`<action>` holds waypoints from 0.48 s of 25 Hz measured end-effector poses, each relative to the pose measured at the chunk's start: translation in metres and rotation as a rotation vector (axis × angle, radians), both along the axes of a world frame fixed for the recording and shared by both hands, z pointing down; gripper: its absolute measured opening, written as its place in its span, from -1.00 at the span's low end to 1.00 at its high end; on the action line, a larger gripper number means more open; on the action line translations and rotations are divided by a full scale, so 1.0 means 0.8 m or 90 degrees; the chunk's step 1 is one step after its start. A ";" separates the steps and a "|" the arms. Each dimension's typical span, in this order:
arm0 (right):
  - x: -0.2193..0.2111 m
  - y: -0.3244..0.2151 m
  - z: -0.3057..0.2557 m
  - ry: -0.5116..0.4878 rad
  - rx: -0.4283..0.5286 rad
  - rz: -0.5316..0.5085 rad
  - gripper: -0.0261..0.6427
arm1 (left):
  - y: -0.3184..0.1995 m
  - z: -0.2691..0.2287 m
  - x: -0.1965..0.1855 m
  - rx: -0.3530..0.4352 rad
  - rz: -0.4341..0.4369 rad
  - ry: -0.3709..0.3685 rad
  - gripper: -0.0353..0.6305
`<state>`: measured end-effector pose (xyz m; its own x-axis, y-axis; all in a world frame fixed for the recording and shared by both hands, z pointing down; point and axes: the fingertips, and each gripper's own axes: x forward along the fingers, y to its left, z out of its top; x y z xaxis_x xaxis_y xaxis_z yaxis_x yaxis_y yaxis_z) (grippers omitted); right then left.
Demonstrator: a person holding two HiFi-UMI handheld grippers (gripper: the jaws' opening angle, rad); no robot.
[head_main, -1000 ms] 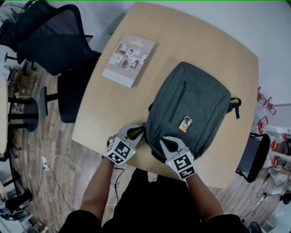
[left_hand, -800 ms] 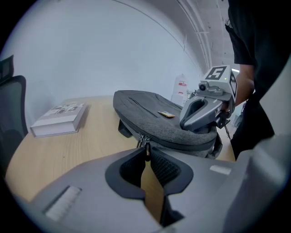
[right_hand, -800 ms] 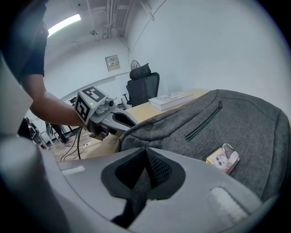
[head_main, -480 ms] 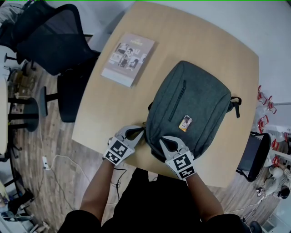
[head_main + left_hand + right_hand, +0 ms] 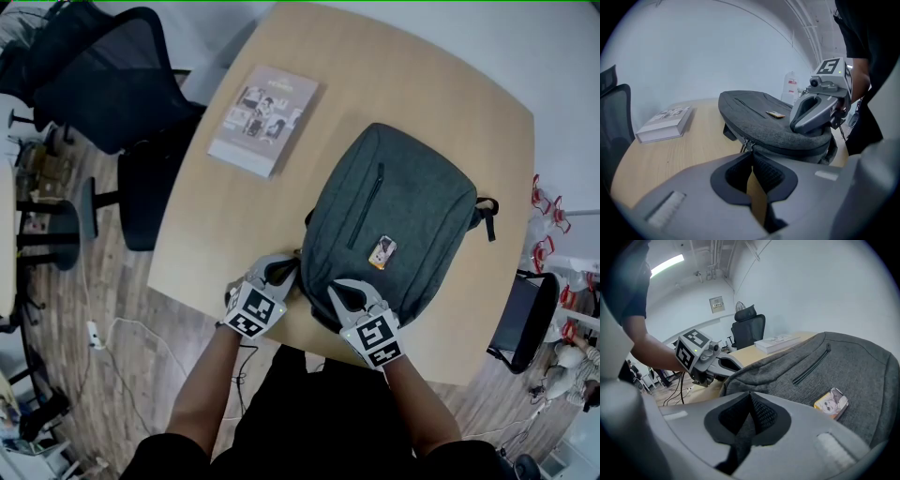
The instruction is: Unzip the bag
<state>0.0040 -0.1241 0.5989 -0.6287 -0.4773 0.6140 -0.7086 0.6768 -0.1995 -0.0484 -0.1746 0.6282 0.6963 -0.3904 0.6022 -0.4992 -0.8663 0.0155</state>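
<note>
A grey backpack (image 5: 394,211) lies flat on the wooden table (image 5: 225,216). At the bag's near left corner sits my left gripper (image 5: 293,270). In the left gripper view its jaws (image 5: 751,153) have just been closing and now meet on the metal zipper pull (image 5: 746,144) that hangs from the bag's side seam. My right gripper (image 5: 333,293) is at the bag's near edge. The right gripper view shows it (image 5: 750,395) shut with grey bag fabric pinched between its pads.
A book (image 5: 264,120) lies on the table to the bag's far left. A small picture card (image 5: 382,252) rests on the bag beside its front pocket zipper (image 5: 366,208). Black office chairs (image 5: 117,89) stand left of the table, and another chair (image 5: 520,323) at the right.
The left gripper's jaws have drawn together at the bag's corner. Both hands and the bag stay where they were.
</note>
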 end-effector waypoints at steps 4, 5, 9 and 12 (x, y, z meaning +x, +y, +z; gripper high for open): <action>-0.001 0.001 0.000 0.002 -0.001 -0.003 -0.91 | -0.003 0.000 0.000 0.005 0.008 -0.019 -0.81; -0.001 0.001 0.000 0.002 -0.001 -0.003 -0.91 | -0.003 0.000 0.002 0.008 0.012 -0.025 -0.81; 0.000 0.000 0.000 0.003 -0.001 -0.001 -0.91 | -0.005 0.002 0.006 0.010 0.022 -0.037 -0.81; 0.007 -0.007 -0.003 -0.002 0.003 0.020 -0.91 | -0.004 0.001 0.006 0.000 0.028 -0.025 -0.82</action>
